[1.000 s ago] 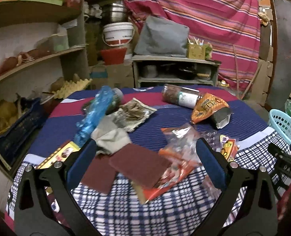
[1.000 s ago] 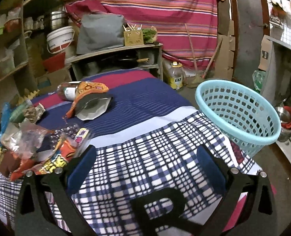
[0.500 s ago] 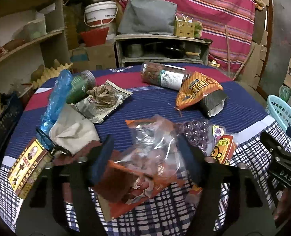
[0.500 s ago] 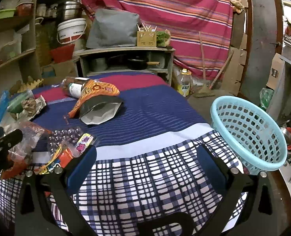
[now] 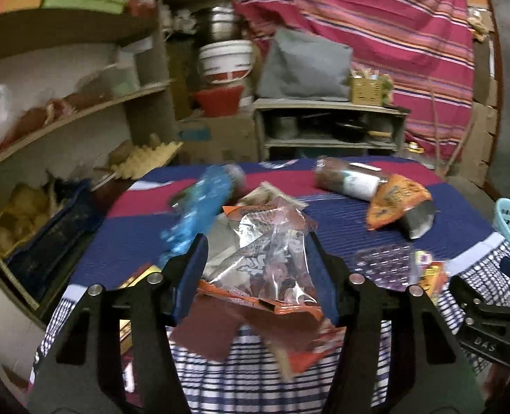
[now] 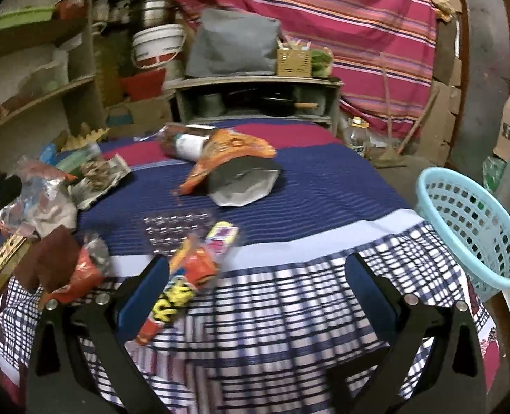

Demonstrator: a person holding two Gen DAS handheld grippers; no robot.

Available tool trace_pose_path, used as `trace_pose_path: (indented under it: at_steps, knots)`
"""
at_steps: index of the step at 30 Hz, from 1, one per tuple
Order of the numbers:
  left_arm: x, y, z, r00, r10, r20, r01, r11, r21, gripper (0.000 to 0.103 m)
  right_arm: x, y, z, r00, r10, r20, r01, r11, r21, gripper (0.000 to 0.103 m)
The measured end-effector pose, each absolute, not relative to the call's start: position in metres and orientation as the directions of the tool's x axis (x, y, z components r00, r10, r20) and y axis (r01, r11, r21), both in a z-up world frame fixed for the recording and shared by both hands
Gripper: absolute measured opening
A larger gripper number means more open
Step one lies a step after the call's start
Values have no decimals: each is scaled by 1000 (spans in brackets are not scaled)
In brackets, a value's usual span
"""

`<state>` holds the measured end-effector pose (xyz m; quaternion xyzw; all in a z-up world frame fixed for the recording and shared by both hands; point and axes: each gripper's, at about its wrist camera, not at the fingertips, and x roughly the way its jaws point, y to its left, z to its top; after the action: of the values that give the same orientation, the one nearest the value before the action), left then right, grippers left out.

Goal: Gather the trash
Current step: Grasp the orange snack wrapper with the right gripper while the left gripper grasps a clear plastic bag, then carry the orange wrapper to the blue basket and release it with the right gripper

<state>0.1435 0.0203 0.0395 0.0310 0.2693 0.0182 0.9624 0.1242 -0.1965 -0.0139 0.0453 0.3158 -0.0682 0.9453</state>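
Trash lies scattered over a table (image 6: 324,186) with a blue, red and checked cloth. My left gripper (image 5: 256,272) has a crumpled clear-and-orange snack bag (image 5: 268,252) between its blue pads; the jaws are closing on it and the bag stands raised off the cloth. The same bag (image 6: 37,200) shows at the left edge of the right wrist view. My right gripper (image 6: 255,286) is open over the checked cloth with nothing between its pads. A yellow-and-orange wrapper (image 6: 186,276) lies just by its left finger. A light blue basket (image 6: 472,227) stands off the table's right side.
Brown pads (image 5: 213,331) lie under the held bag. A blue plastic bottle (image 5: 196,217), a jar (image 5: 348,177), an orange chip bag (image 6: 234,148), a silver pouch (image 6: 244,183) and a clear blister sheet (image 6: 175,227) lie on the table. Shelves stand left, a low shelf behind.
My left gripper went from wide open to closed around the snack bag, and the bag has come up off the cloth. My right gripper swung left toward the wrapper, basket now further right.
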Motion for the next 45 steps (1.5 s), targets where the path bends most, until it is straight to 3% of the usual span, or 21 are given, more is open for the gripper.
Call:
trace_pose_path:
  at_steps: [4,16,18,21,28,37,45]
  knots:
    - [148,38,35,841,103,-531,-73,994,78,57,132,-190,-16,778,-79,-624,153,986,67,99]
    - [146,32,30,838,105,-535,-54,992,112,57,152,-163,-37,688,-75,-722,127,992,19,97]
    - [146,30,29,836,105,-539,-51,992,114,57,153,-160,-39,682,-55,-729,106,994,25,87]
    - [145,30,28,833,104,-543,-55,993,106,57,152,-157,-39,680,-16,-733,74,996,47,62]
    - [143,29,27,825,104,-555,-66,994,88,57,148,-170,-37,696,56,-715,44,992,120,38]
    - [137,19,31,834,90,-544,-54,995,80,57,125,-213,-15,765,38,-643,69,988,140,32]
    - [126,-36,48,864,1,-503,44,996,79,57,107,-285,12,797,-25,-603,133,982,137,30]
